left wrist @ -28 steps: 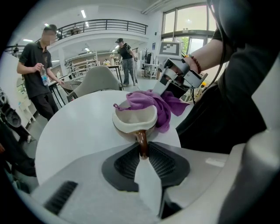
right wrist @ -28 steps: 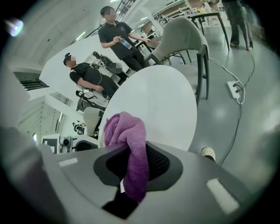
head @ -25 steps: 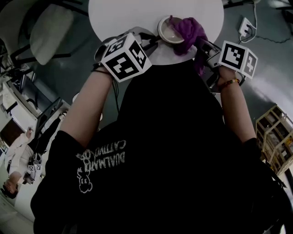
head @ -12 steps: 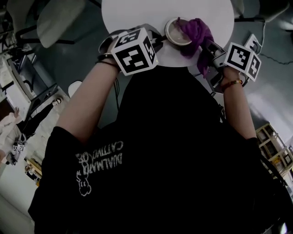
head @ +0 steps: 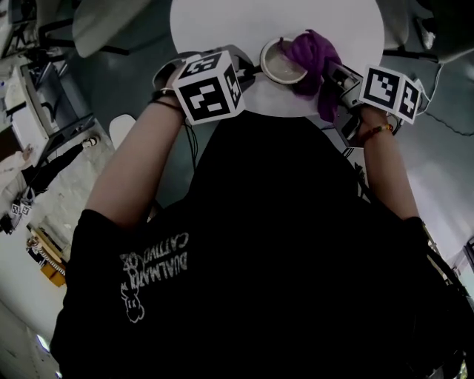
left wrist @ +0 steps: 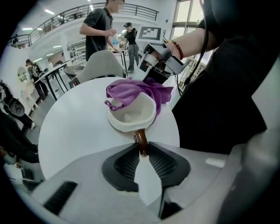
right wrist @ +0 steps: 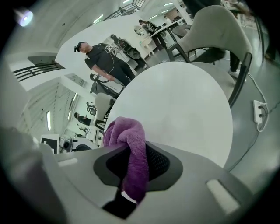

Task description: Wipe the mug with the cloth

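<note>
**Head view: mug (head: pixel 280 65) gripped by its handle, cloth (head: pixel 315 53) against its rim**

Head view. A round white table (head: pixel 222 22) fills twelve o'clock. The mug is over the table's near part, with the purple cloth bunched at its three o'clock side. I cannot tell whether the mug rests on the table.

Left gripper view. The left gripper (left wrist: pixel 143 151) pinches the mug's brown handle (left wrist: pixel 141 139) between narrow jaws. The pale inside looks empty. Cloth drapes over the rim from eleven to two o'clock.

Right gripper view. The right gripper (right wrist: pixel 133 164) is clamped on a fold of cloth, and the mug is out of sight here.

To wipe well, I judge the handle grip should be firm enough to stop the mug twisting. The cloth then presses round the rim and wall.
</note>
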`<state>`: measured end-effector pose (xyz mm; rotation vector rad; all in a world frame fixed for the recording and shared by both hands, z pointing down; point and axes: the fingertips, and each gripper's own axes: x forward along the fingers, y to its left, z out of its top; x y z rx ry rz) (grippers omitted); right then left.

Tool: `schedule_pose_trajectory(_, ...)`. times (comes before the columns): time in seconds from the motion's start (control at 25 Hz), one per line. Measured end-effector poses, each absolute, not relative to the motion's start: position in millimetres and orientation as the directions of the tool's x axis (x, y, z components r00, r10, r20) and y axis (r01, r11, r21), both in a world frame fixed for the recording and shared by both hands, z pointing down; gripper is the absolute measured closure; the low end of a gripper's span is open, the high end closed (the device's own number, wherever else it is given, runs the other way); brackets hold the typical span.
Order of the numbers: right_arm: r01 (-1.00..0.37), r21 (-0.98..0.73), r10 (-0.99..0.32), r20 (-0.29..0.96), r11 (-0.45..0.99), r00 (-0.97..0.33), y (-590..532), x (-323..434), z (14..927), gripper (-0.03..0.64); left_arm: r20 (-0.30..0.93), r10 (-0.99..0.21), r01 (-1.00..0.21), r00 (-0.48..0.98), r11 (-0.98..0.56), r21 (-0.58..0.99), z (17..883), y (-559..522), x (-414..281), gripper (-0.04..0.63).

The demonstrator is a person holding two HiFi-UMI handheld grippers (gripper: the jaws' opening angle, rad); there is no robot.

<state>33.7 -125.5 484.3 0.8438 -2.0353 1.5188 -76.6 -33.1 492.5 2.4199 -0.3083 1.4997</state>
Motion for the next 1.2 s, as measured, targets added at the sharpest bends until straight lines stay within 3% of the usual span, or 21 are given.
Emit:
schedule_pose_trajectory(0.64, -0.617, -0.717, -0.03, 0.644, 0.324, -0.765, -180.8, -6.7, 481.6, 0.538, 0.936, -0.01, -0.378, 0.351, -0.916, 0.132, 486.9, -56.9, -89.6, 0.528)
schedule_pose_trajectory(1.2, -0.551, -0.676, 0.039, 0.648, 0.489, -0.76, -189.3, -25.5, 480.3, 0.54, 0.948, -0.035, -0.439, 0.316, -0.891, 0.114, 490.1, -51.4, -69.3, 0.528)
